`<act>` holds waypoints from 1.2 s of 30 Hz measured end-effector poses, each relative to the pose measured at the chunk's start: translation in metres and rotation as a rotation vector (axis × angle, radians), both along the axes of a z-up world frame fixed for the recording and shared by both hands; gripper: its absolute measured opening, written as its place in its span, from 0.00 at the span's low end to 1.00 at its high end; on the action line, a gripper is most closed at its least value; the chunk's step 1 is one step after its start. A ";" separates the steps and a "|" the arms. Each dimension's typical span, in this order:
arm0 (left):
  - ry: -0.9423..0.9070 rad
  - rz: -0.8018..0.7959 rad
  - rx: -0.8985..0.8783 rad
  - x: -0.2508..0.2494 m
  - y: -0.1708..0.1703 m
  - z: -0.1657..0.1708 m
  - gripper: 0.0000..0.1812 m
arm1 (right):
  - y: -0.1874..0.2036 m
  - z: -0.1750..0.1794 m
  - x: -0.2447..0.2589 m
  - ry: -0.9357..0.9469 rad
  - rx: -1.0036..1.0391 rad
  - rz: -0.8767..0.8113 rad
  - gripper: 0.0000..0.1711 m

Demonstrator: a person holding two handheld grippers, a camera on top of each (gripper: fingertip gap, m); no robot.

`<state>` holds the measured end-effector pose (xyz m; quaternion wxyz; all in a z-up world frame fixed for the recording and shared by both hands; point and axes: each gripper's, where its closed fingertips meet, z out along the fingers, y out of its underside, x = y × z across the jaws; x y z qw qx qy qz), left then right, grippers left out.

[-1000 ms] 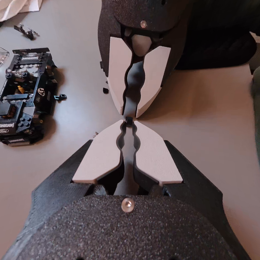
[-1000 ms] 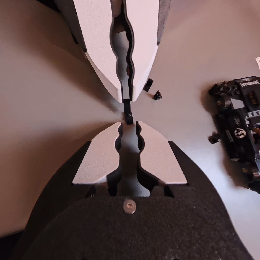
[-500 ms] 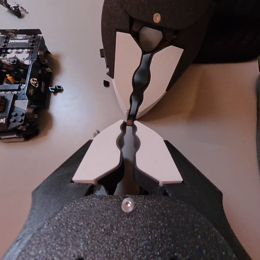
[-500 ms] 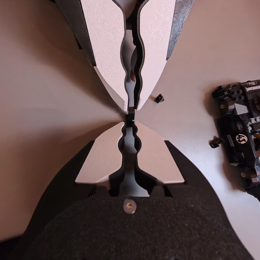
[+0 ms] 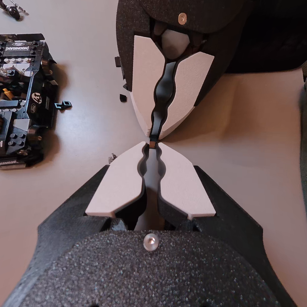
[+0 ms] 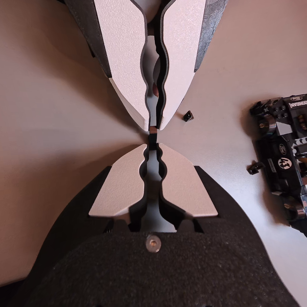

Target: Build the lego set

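Note:
My two grippers meet tip to tip above the table. My left gripper (image 5: 152,144) is shut on a small brown piece (image 5: 152,144). My right gripper (image 6: 152,147) is shut on a small black piece (image 6: 152,139). The two pieces touch end to end between the tips. The right gripper (image 5: 155,132) also shows from the front in the left wrist view, as does the left gripper (image 6: 153,128) in the right wrist view. The black lego car (image 5: 21,99) lies on the table at the left, and shows in the right wrist view (image 6: 285,149) at the right.
Loose parts lie on the beige table (image 5: 83,66): a black clip piece (image 5: 64,105) beside the car, a small black piece (image 5: 123,100) and a tiny grey piece (image 5: 111,159). The right wrist view shows a small black piece (image 6: 188,115) and the clip piece (image 6: 255,169). My left and right fingertips are right by each other.
My right gripper was open a second ago and has shut on the black piece held out by my left gripper. Both grippers have shifted slightly relative to the car.

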<state>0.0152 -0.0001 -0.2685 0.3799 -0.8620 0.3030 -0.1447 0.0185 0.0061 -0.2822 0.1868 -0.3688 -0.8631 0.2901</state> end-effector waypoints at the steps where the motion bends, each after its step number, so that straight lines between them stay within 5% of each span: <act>1: 0.002 -0.001 0.001 0.000 0.000 0.000 0.05 | 0.000 0.000 0.000 0.000 -0.003 0.001 0.05; 36: 0.003 0.000 -0.033 0.001 0.001 -0.005 0.05 | -0.003 0.003 -0.003 -0.105 -0.049 -0.047 0.04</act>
